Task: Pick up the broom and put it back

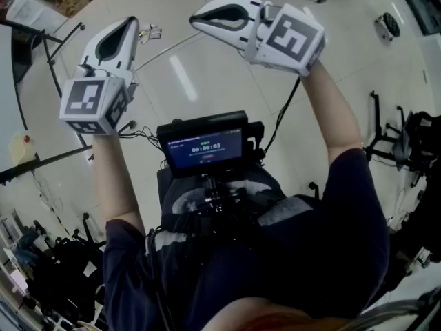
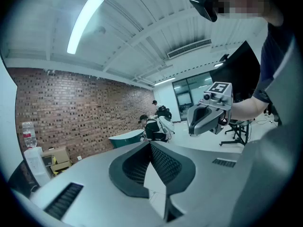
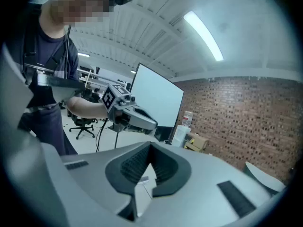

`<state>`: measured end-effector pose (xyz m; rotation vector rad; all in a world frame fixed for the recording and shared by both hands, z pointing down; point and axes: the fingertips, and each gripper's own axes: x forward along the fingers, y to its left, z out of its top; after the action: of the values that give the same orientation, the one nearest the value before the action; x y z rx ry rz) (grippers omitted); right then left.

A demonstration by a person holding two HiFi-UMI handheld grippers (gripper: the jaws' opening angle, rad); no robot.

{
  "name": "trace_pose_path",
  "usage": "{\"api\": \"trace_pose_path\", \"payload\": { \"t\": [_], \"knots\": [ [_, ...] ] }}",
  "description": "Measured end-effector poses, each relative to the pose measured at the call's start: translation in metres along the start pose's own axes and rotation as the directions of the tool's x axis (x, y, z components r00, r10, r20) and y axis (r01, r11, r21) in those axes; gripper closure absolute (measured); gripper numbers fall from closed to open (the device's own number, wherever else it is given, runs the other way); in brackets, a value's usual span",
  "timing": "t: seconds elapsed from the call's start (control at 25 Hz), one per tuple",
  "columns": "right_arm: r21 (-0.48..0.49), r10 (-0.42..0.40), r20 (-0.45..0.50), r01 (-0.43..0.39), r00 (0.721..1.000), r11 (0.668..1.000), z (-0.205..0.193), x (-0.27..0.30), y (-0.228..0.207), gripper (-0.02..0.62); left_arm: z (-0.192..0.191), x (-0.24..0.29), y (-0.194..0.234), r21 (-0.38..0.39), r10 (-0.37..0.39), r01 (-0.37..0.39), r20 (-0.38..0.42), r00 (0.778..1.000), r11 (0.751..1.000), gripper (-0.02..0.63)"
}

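No broom shows plainly in any view. In the head view a thin pale rod (image 1: 169,50) lies on the floor under the gripper tips; I cannot tell what it is. My left gripper (image 1: 131,23) is held up at the left, shut, with nothing between its jaws. My right gripper (image 1: 194,21) is raised at the right, its tip turned toward the left one, also shut and empty. In the left gripper view the ribbed pads (image 2: 161,162) meet and the right gripper (image 2: 208,117) hangs beyond. In the right gripper view the left gripper (image 3: 130,115) floats ahead.
A screen (image 1: 203,147) sits on the person's chest rig. Office chairs (image 1: 406,140) and stands crowd the right and lower left of the glossy floor. A brick wall (image 2: 71,112), cardboard boxes (image 2: 54,157), a water bottle (image 2: 28,134), people by a green counter (image 2: 154,124) and a big white panel (image 3: 156,100) surround.
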<state>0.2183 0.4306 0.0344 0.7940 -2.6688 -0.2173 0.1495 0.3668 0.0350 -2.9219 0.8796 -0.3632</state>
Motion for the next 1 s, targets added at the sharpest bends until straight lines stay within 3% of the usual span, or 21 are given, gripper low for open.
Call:
{"api": "trace_pose_path", "payload": {
  "t": [0.2, 0.48, 0.68, 1.0],
  "knots": [
    [-0.016, 0.04, -0.041, -0.041, 0.998, 0.999, -0.006, 0.022, 0.009, 0.577, -0.01, -0.003, 0.016, -0.032, -0.01, 0.01, -0.001, 1.0, 0.999, 0.606],
    [0.031, 0.074, -0.114, -0.071, 0.991, 0.997, -0.009, 0.151, -0.015, 0.577, -0.067, -0.014, 0.133, -0.088, -0.052, 0.047, -0.048, 0.998, 0.995, 0.606],
    [0.062, 0.075, -0.128, -0.067, 0.989, 0.996, 0.001, 0.217, -0.03, 0.577, -0.079, -0.024, 0.199, -0.093, -0.058, 0.053, -0.054, 0.997, 0.994, 0.606],
    [0.033, 0.123, -0.138, -0.119, 0.983, 0.992, -0.005, 0.275, -0.04, 0.577, -0.096, -0.024, 0.232, -0.056, -0.055, 0.051, -0.084, 0.995, 0.997, 0.606]
  ]
}}
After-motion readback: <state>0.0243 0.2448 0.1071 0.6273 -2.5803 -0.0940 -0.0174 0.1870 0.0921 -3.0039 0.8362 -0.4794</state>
